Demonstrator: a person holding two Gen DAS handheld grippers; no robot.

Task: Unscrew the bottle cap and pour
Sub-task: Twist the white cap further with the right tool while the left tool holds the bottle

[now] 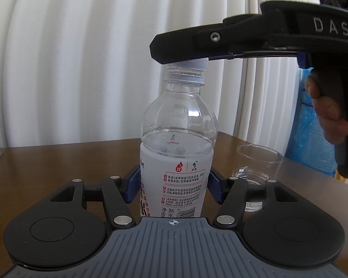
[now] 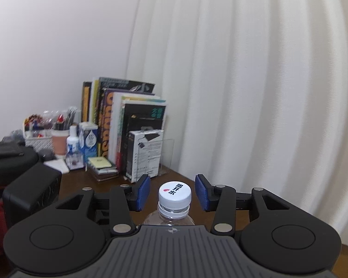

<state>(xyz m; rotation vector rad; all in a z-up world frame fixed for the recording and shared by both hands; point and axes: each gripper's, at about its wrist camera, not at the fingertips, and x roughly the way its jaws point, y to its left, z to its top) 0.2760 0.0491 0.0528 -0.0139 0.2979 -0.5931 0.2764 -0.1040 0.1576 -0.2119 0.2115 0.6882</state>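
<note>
A clear plastic water bottle with a white label stands upright on the brown table. My left gripper is shut on the bottle's labelled body, blue pads against both sides. Its white cap sits on the neck, slightly tilted. In the right wrist view the cap lies between the blue pads of my right gripper, with a gap on each side; the gripper is open. From the left wrist view the right gripper hovers over the cap. An empty clear glass stands right of the bottle.
White curtains hang behind the table. Books, a box, small bottles and a pen holder crowd the table's back left. A black speaker stands at left. A blue bag is at the right.
</note>
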